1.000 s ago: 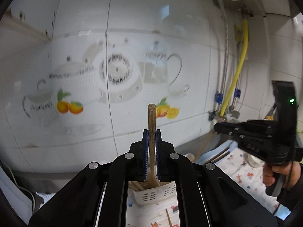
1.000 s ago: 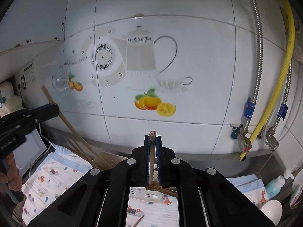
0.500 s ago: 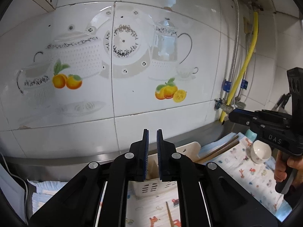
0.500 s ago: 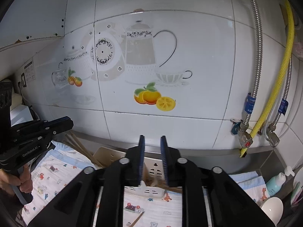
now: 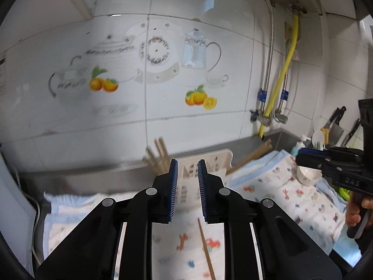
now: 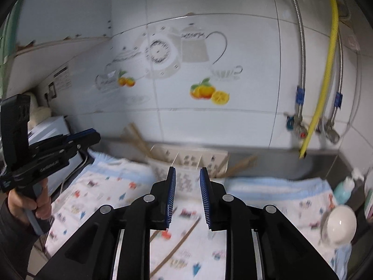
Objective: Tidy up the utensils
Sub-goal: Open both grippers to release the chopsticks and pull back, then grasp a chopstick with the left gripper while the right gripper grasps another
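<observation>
My left gripper [image 5: 187,170] is empty and its jaws are opening; it hangs in front of the white slotted utensil holder [image 5: 209,163]. Several wooden chopsticks [image 5: 158,151] lean out of that holder. One loose chopstick [image 5: 206,249] lies on the patterned cloth below the left gripper. My right gripper [image 6: 186,177] also has nothing between its blue pads, its jaws opening, facing the same holder [image 6: 186,161]. Another loose chopstick [image 6: 177,245] lies on the cloth under it. Each gripper shows in the other's view: the right gripper [image 5: 300,156] and the left gripper [image 6: 93,137].
A patterned cloth [image 5: 291,193] covers the counter. A white bowl [image 6: 340,224] and a teal bottle [image 6: 345,189] sit at the right, with knives [image 5: 335,121] behind them. Pipes and a yellow hose [image 5: 284,74] run down the tiled wall. A white appliance [image 6: 53,128] stands at the left.
Both grippers let go of the chopsticks they held, which now lean in the holder. Both jaws have parted and both grippers have drawn back and down from the holder.
</observation>
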Available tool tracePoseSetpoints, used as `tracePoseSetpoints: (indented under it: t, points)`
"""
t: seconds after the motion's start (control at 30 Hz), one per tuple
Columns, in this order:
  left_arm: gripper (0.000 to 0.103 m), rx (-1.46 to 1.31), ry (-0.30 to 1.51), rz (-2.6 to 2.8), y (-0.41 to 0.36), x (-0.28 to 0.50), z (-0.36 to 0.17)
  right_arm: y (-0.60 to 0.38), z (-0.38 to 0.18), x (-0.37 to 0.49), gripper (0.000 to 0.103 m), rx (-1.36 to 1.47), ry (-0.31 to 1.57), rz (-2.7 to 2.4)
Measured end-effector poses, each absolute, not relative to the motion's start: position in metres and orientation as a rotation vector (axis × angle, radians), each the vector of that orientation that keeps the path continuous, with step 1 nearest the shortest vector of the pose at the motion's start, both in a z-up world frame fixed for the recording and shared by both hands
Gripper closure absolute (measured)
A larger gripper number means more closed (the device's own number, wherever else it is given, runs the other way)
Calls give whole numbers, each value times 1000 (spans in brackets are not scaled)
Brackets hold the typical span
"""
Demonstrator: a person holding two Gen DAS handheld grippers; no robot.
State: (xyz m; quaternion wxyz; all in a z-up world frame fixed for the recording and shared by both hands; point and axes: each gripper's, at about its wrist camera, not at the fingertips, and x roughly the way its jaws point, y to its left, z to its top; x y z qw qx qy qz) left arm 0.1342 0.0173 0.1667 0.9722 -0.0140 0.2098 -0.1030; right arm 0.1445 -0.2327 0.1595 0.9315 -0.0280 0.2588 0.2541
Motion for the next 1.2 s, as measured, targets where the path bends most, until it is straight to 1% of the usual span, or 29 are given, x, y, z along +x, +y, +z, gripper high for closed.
tracePoseSetpoints:
  t: [0.13,0.2,0.4,0.6,0.7,0.8,1.03,1.2]
  points:
    - [84,-53,455,-193,27,109,146,-229,134,111,78,-55,562,537]
    - [81,-73,473,-188,33,98,134,-227,114,95,78,-46,589,541]
    - [80,-119,538,-165,46,79,94,-209,47,65,78,-49,660,506]
    - [80,-160,618,-145,56,75,50,-190,-17,59,78,-48,756,454]
    - [80,-167,648,-145,58,73,32,-183,-41,63,80,-2,820,462]
    - [80,-179,674,-148,58,73,18,-175,-54,67,82,11,846,458]
    - [80,-190,719,-160,56,75,-5,-160,-63,74,83,1,868,410]
    - [80,-190,733,-180,50,76,-12,-159,-64,74,91,-28,864,361]
